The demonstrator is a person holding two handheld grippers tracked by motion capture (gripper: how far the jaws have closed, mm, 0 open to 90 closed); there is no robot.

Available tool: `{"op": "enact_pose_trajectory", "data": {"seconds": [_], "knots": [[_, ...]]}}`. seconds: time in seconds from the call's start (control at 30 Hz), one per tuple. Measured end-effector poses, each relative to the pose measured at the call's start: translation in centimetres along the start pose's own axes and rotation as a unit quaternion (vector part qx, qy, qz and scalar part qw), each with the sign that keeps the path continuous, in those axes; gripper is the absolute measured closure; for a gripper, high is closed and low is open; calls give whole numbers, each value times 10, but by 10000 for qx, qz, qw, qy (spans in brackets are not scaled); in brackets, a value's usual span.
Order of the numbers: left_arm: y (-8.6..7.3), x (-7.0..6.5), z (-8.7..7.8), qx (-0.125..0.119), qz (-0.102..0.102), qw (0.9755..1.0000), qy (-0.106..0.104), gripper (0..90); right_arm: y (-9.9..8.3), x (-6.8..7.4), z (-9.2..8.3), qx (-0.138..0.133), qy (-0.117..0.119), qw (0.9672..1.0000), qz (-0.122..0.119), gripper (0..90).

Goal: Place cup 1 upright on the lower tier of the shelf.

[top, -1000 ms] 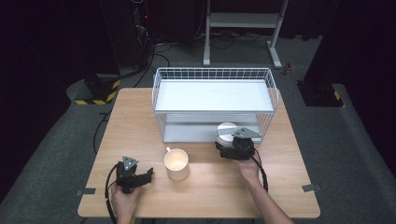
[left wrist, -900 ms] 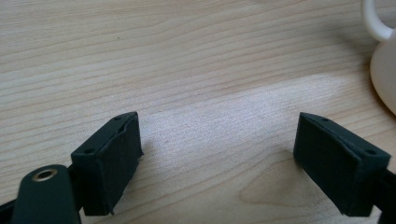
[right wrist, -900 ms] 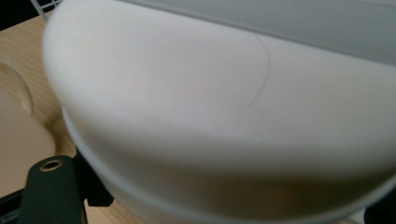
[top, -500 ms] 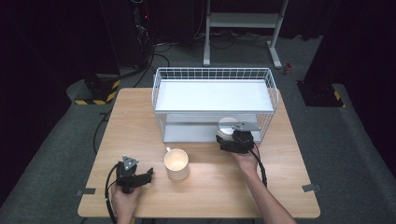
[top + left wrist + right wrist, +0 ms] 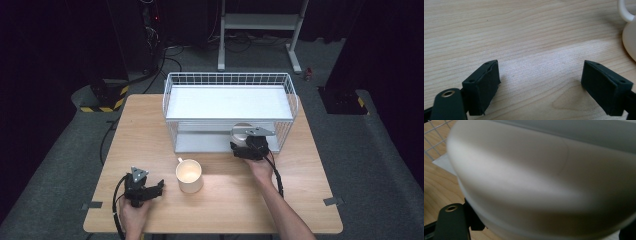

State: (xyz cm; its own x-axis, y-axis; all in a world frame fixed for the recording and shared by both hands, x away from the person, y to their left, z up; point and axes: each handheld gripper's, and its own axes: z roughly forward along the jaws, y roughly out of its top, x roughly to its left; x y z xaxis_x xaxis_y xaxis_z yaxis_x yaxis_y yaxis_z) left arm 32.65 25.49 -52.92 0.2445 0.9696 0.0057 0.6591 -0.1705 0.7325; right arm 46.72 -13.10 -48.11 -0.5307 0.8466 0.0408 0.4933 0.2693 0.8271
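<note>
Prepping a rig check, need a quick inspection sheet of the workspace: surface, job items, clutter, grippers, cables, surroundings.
Surface: wooden table, bare wood around the items.
Job's things: pale bowl at the front of the wire rack's lower shelf; cream mug upright on the table.
Clutter: nothing seen.
Grippers: right gripper around the bowl at the rack front, jaws either side, contact unclear; left gripper open over bare wood, left of the mug.
Cables: one trails from each gripper toward the near edge; more on the floor behind.
Surroundings: dark room, grey floor, metal stand behind.
</note>
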Motion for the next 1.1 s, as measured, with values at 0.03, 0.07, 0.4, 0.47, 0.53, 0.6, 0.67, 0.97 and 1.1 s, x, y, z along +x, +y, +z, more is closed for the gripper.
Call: {"op": "enact_pose_trajectory", "data": {"seconds": [0.03,0.07,0.4,0.47,0.53,0.6,0.67,0.97,1.1], "knots": [[0,0,0,0,-1,10000,2,156,0,0,0,0,0,10000,0,183],[0,0,0,1,0,10000,2,156,0,0,0,-1,-10,10000,36,183],[0,0,0,9,-56,10000,31,156,-1,-3,5,-94,-115,9999,-46,182],[0,0,0,2,-58,10000,35,156,-1,-4,6,-118,-113,9998,-119,182],[0,0,0,3,-61,10000,37,156,-1,-5,6,-137,-100,9998,-73,182],[0,0,0,4,-61,10000,38,156,-1,-6,6,-143,-100,9998,-16,182],[0,0,0,11,-60,10000,33,156,-2,-6,7,-156,-127,9998,-93,182],[0,0,0,2,-61,10000,37,156,-2,-5,7,-138,-161,9997,-136,179],[0,0,0,3,-60,10000,37,156,-2,-7,7,-68,-93,9999,11,159]]}}
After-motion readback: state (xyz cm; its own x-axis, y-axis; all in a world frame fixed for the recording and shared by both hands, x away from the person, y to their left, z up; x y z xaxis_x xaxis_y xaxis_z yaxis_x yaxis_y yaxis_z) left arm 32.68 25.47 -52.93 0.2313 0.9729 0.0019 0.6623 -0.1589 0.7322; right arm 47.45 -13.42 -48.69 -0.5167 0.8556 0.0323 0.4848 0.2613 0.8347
